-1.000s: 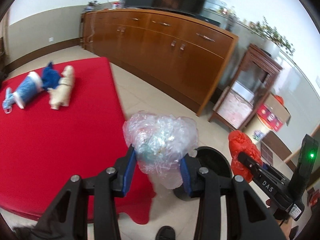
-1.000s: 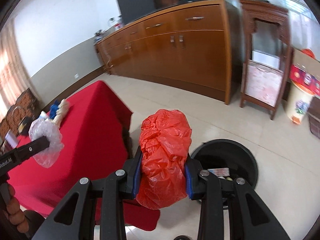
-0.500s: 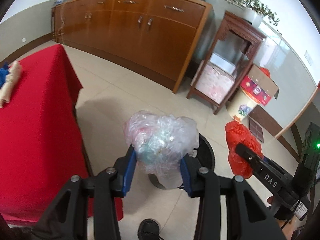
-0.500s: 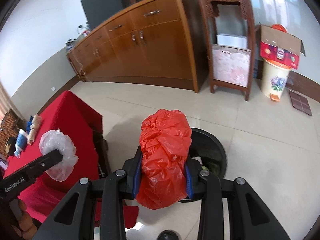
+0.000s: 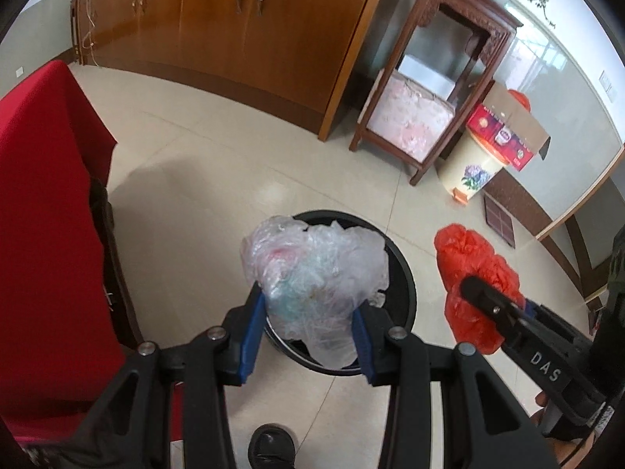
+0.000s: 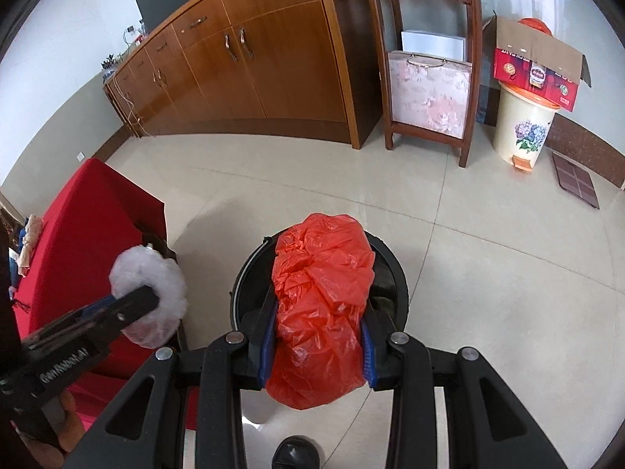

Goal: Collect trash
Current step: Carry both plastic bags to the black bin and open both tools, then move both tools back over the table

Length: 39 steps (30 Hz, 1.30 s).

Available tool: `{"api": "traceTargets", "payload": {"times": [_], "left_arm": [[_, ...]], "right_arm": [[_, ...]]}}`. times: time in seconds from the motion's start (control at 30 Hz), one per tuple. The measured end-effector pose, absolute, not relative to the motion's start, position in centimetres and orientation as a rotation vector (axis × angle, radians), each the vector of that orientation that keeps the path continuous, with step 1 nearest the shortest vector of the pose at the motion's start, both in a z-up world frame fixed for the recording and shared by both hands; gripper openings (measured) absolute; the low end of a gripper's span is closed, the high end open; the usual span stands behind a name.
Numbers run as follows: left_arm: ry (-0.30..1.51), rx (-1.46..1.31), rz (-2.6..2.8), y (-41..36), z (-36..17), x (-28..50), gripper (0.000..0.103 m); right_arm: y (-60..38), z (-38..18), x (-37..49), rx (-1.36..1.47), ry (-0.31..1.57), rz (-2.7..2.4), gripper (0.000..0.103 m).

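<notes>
Disposal is the step in hand: you have both pieces of trash gripped and carried over the black round bin [image 5: 402,273] that stands on the tiled floor [image 5: 218,172] beside the red-covered table [image 5: 43,211].

Your left gripper [image 5: 308,332] is clamped on the crumpled clear plastic bag [image 5: 312,273], its blue pads pressing the wad from both sides; in its own view the bag hangs in front of the bin's mouth. Your right gripper [image 6: 318,342] is clamped the same way on the crumpled red plastic bag [image 6: 322,305], and in its view that bag covers most of the bin opening, with only the dark rim [image 6: 246,273] showing around it. Neither wad touches the bin as far as can be seen.

My reading is that the carry is about done and the release is next. Both bags are light and springy, so they may cling to a pad or drift aside when you let go. Bring each one squarely over the opening, low enough that it cannot catch the rim, then spread the fingers fully. The left bag looks nearer the bin's near edge, so check its aim first
</notes>
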<state>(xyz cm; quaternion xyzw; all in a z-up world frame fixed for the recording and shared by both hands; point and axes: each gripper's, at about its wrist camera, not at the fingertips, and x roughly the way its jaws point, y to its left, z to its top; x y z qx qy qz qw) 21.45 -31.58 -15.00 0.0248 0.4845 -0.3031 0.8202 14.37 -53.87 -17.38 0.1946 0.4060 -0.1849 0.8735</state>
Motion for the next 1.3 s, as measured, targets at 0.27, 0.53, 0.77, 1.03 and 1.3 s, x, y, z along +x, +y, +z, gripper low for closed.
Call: {"api": "traceTargets", "payload": {"times": [0.27, 0.53, 0.77, 1.03, 1.3], "left_arm": [[1.096, 0.078, -0.652, -33.7, -17.3, 22.3, 0.043], [1.128, 0.096, -0.635, -35.8, -19.3, 23.4, 0.048], [1.172, 0.078, -0.625, -36.3, -20.5, 24.3, 0.069], [1.116, 0.064, -0.614, -35.0, -18.3, 24.4, 0.077], [0.976, 0.046, -0.549, -30.6, -12.5, 23.7, 0.077]], "right_arm": [[-56.8, -19.1, 17.3, 0.434, 0.887, -0.397, 0.037], [-59.4, -20.6, 19.3, 0.485, 0.912, -0.415, 0.037], [-59.1, -20.7, 20.5, 0.449, 0.924, -0.442, 0.065], [-60.0, -18.3, 18.8, 0.494, 0.807, -0.510, 0.069], [-57.9, -15.9, 18.7, 0.521, 0.749, -0.453, 0.069]]}}
